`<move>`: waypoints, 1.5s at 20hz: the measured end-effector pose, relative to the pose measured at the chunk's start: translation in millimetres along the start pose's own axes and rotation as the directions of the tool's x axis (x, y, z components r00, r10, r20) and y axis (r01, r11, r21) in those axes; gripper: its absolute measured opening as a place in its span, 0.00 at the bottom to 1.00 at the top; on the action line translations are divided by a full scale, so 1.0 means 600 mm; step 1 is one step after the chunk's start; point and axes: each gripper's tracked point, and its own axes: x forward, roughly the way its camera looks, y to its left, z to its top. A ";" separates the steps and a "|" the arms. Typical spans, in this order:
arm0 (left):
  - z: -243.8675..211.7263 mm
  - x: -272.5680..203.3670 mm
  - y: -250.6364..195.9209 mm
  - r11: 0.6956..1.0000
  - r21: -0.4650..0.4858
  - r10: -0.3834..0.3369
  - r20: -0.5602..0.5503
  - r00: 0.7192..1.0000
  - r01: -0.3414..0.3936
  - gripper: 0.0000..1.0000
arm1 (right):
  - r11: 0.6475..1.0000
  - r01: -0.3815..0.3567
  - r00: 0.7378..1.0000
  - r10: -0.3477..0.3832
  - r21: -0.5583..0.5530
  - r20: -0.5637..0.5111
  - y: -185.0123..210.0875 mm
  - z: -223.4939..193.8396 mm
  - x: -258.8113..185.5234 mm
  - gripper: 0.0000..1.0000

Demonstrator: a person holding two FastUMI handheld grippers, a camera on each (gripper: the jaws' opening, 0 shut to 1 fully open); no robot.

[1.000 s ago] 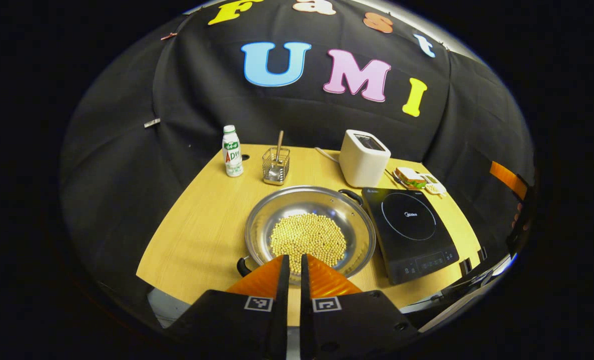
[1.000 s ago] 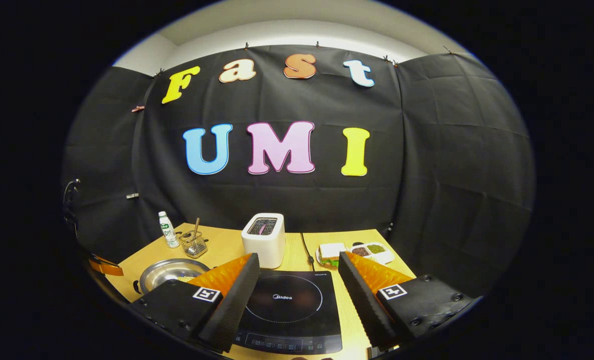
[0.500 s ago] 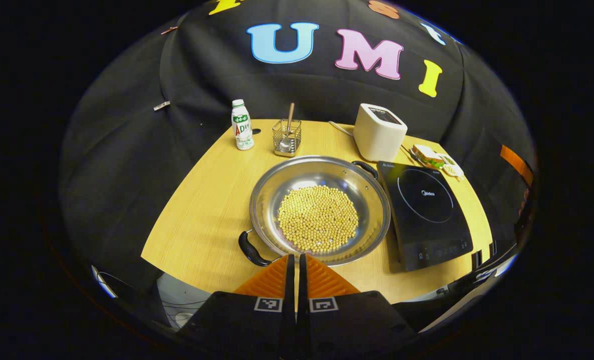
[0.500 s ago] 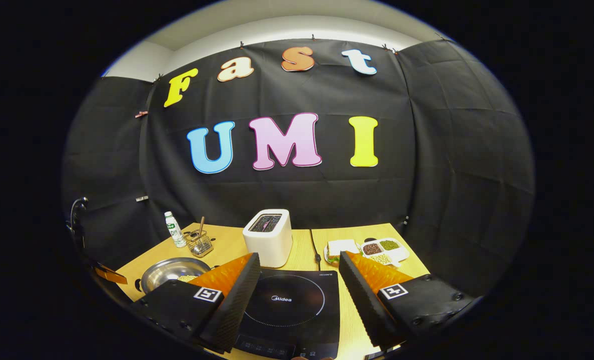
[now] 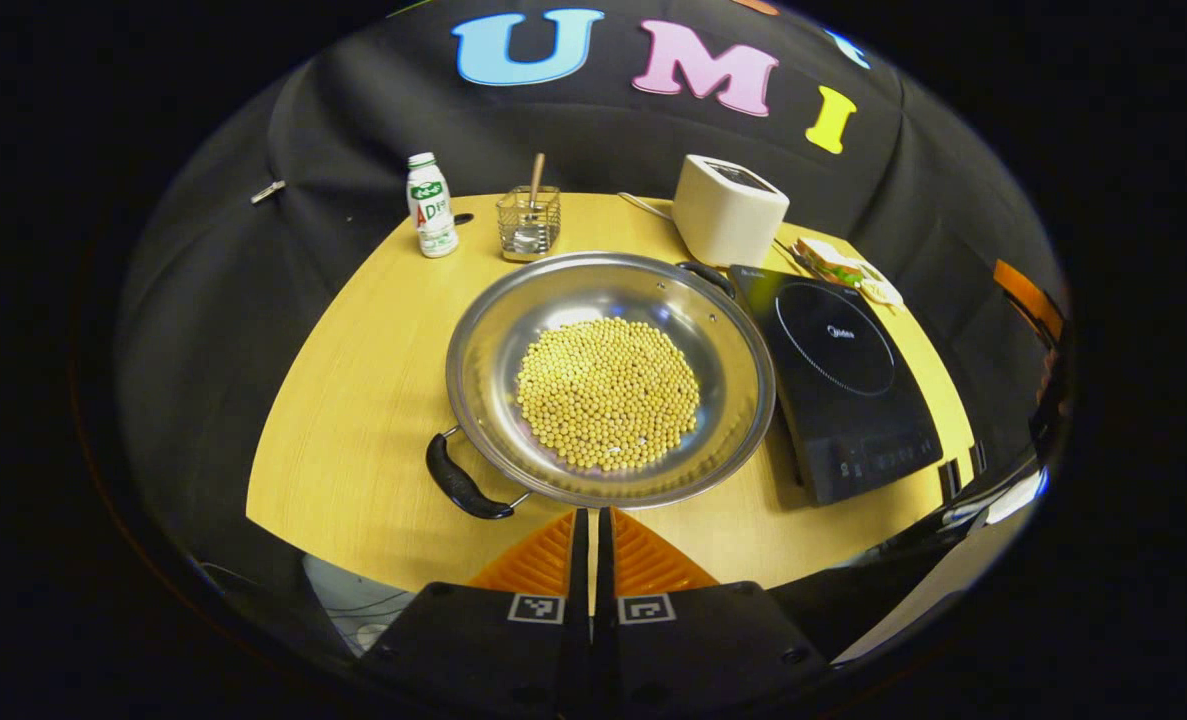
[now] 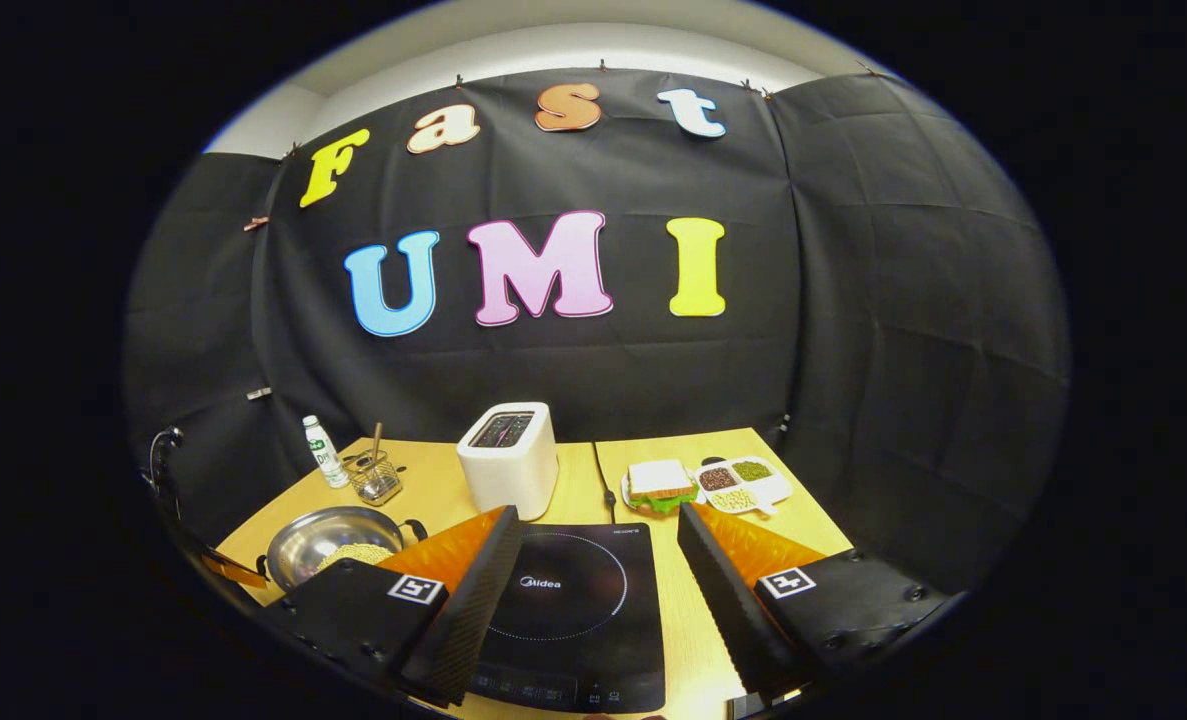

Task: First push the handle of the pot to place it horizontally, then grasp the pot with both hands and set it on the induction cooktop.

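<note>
Left gripper (image 5: 593, 525), at the bottom middle, is closed tight and holds nothing; nudge the pot (image 5: 610, 378) handle (image 5: 463, 487) sideways slowly so the beans (image 5: 608, 393) stay in; right gripper (image 6: 598, 560) is wide open, holding nothing

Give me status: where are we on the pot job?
Nothing looks done: the pot of beans sits on the table beside the induction cooktop, handles on a diagonal. In hand: the shut left gripper hangs near the pot's front rim by the near handle. Left: push, two-handed grasp, transfer; the right gripper is open over the cooktop.
</note>
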 end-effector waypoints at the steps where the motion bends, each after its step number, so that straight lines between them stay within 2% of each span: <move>1: -0.005 0.009 0.000 1.000 0.011 -0.013 -0.008 1.000 0.013 0.05 | 1.000 0.019 1.000 -0.019 -0.001 0.000 0.004 0.001 -0.005 0.99; 7: -0.038 0.052 0.013 0.990 0.076 -0.114 -0.092 0.989 0.121 0.05 | 0.994 0.106 0.994 -0.106 -0.010 -0.003 0.042 -0.003 -0.036 0.99; 10: -0.039 0.062 0.026 0.989 0.047 -0.135 -0.103 0.986 0.140 0.05 | 0.991 0.131 0.991 -0.131 -0.027 -0.015 0.063 -0.010 -0.049 0.99; 12: -0.036 0.070 0.046 0.991 0.057 -0.112 -0.115 0.987 0.119 0.05 | 0.989 0.144 0.989 -0.145 -0.024 -0.017 0.073 -0.012 -0.058 0.99; 17: -0.021 0.071 0.061 0.987 0.076 -0.134 -0.119 0.984 0.144 0.05 | 0.989 0.149 0.988 -0.149 0.005 -0.046 0.105 -0.031 -0.067 0.99; 30: 0.009 0.091 0.154 0.989 0.093 -0.099 -0.141 0.985 0.113 0.05 | 0.975 0.217 0.976 -0.216 0.039 -0.023 0.125 -0.025 -0.076 0.99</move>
